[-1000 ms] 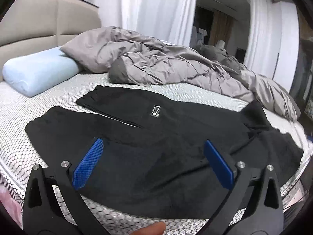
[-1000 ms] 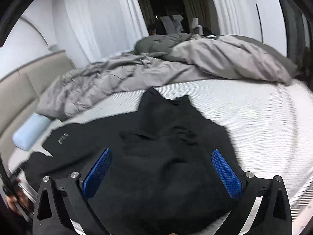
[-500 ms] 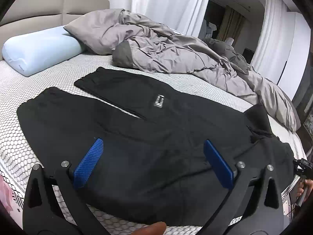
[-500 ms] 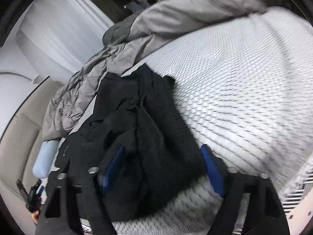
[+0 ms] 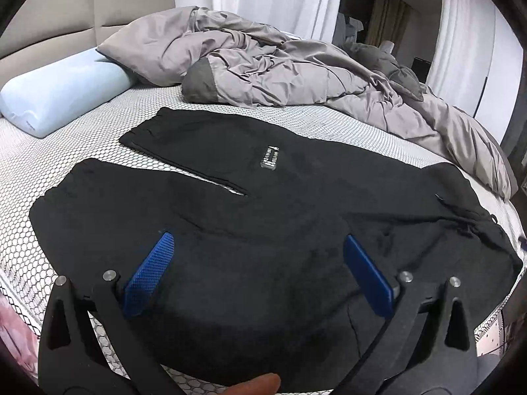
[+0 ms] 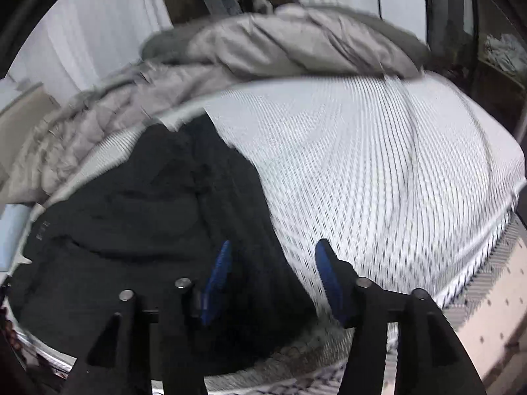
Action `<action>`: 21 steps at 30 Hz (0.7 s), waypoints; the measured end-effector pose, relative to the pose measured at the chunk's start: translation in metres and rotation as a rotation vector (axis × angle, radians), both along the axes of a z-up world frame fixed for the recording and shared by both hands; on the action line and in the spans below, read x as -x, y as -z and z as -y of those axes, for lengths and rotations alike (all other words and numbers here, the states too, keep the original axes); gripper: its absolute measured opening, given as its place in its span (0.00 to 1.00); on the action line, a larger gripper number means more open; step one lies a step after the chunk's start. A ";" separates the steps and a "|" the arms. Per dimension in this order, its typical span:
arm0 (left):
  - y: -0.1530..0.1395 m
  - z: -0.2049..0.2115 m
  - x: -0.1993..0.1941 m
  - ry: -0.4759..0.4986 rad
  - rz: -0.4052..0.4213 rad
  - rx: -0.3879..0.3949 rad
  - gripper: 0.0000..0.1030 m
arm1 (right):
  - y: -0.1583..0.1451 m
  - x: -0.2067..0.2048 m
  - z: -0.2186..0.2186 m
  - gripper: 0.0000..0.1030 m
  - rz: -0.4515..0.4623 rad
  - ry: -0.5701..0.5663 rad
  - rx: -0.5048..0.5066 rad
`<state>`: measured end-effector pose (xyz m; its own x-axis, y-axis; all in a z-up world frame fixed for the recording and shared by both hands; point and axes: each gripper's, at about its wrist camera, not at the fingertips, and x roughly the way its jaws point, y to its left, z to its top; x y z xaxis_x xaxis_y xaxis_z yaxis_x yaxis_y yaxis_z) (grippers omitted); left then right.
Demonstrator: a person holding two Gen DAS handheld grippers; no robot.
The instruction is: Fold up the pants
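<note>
Left gripper [image 5: 255, 247] hangs above the near leg of the black pants [image 5: 263, 230], jaws wide, nothing between them. Right gripper [image 6: 273, 250] has jaws about half apart after closing from wide and easing back slightly; they straddle the pants' edge near the waist, pads not seen pressing cloth. Pants lie spread flat on the bed [image 5: 98, 131], legs toward the blue pillow [image 5: 62, 93], grey duvet [image 5: 280, 75] bunched behind.
</note>
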<state>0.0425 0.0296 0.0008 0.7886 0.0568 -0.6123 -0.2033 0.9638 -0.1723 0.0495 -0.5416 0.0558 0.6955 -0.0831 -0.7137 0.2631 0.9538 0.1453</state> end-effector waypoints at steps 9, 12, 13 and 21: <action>0.007 -0.027 -0.001 -0.058 -0.013 0.029 0.99 | -0.011 -0.173 0.003 0.60 -0.095 -0.147 -0.128; 0.009 -0.036 -0.006 -0.080 -0.021 0.039 0.99 | 0.011 -0.239 -0.006 0.60 -0.188 -0.146 -0.046; 0.009 -0.039 -0.008 -0.088 -0.024 0.034 0.99 | 0.021 -0.256 -0.008 0.60 -0.225 -0.149 -0.035; 0.018 -0.059 -0.024 -0.130 -0.038 0.047 0.99 | 0.056 -0.305 -0.023 0.20 -0.299 -0.303 -0.084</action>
<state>0.0661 0.0887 -0.0168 0.7525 0.1274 -0.6462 -0.3333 0.9199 -0.2068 0.3542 -0.5190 -0.0004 0.4412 0.1602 -0.8830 0.0154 0.9824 0.1859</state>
